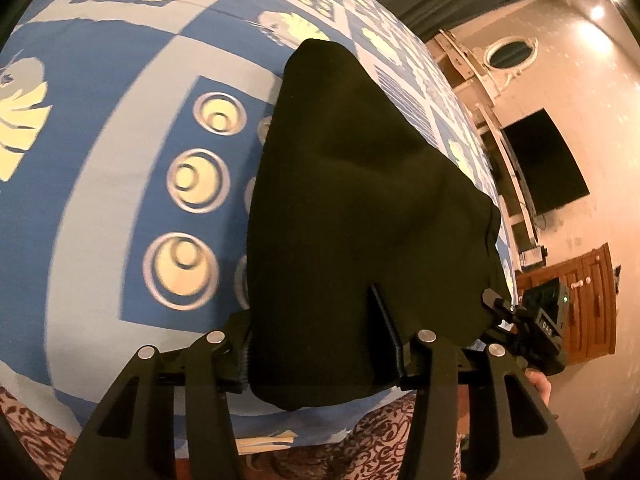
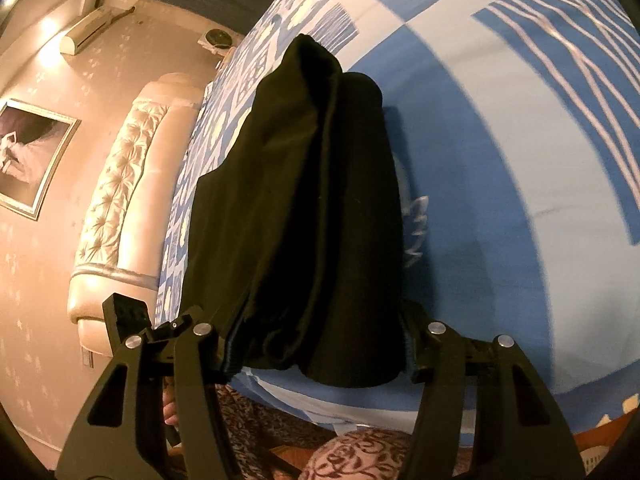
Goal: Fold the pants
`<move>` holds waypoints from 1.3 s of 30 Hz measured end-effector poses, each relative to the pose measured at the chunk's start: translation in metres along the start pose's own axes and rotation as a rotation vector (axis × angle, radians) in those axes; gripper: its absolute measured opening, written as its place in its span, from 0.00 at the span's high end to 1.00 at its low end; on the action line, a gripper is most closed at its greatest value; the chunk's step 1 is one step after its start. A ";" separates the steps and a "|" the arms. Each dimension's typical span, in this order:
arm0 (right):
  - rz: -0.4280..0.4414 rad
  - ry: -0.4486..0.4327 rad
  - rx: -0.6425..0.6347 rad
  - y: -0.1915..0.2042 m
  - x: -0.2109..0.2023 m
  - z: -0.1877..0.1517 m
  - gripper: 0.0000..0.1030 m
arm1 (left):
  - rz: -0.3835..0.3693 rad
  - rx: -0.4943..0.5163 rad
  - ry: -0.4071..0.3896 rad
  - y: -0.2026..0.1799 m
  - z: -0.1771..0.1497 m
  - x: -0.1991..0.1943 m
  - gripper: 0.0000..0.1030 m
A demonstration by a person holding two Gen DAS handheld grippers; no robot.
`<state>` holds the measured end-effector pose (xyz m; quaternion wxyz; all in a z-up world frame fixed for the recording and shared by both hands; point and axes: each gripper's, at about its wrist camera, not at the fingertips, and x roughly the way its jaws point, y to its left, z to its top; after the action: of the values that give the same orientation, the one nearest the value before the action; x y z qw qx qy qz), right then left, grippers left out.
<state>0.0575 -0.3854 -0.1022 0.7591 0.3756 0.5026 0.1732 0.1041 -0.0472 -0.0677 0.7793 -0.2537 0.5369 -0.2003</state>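
Black pants (image 1: 352,200) hang lifted over a bed with a blue patterned sheet (image 1: 120,60). My left gripper (image 1: 320,356) is shut on one near edge of the pants, the cloth draped over its fingers. My right gripper (image 2: 320,352) is shut on the other near edge of the pants (image 2: 304,208), which run away from it in long folds. The right gripper also shows at the right edge of the left wrist view (image 1: 520,320). The fingertips of both are hidden by cloth.
The bed sheet (image 2: 500,160) fills most of both views. A padded headboard (image 2: 120,200) stands left in the right wrist view. A wall TV (image 1: 548,160) and a wooden cabinet (image 1: 584,300) are to the right. Patterned clothing (image 2: 360,456) is close below.
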 end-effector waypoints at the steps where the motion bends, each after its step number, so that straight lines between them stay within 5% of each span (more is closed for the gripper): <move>1: 0.001 0.004 -0.004 0.000 0.002 0.001 0.44 | 0.004 -0.003 -0.004 0.003 0.000 -0.003 0.52; 20: 0.060 0.117 -0.084 0.052 0.076 0.011 0.44 | 0.080 -0.064 -0.074 0.057 0.001 -0.059 0.53; 26: 0.077 0.137 -0.095 0.060 0.084 0.014 0.27 | -0.059 -0.056 -0.075 0.080 -0.004 -0.074 0.46; 31: 0.094 0.085 -0.052 0.043 0.051 0.033 0.17 | -0.079 0.000 -0.125 0.098 0.000 -0.099 0.41; 33: 0.067 0.060 -0.063 0.036 0.041 0.046 0.15 | -0.078 0.014 -0.147 0.104 0.007 -0.104 0.29; 39: 0.081 0.083 -0.058 0.032 0.064 0.081 0.13 | -0.143 -0.008 -0.167 0.111 0.059 -0.083 0.29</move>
<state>0.1614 -0.3554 -0.1016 0.7407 0.3657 0.5128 0.2338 0.1351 0.0998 -0.0569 0.8040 -0.3100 0.4515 -0.2314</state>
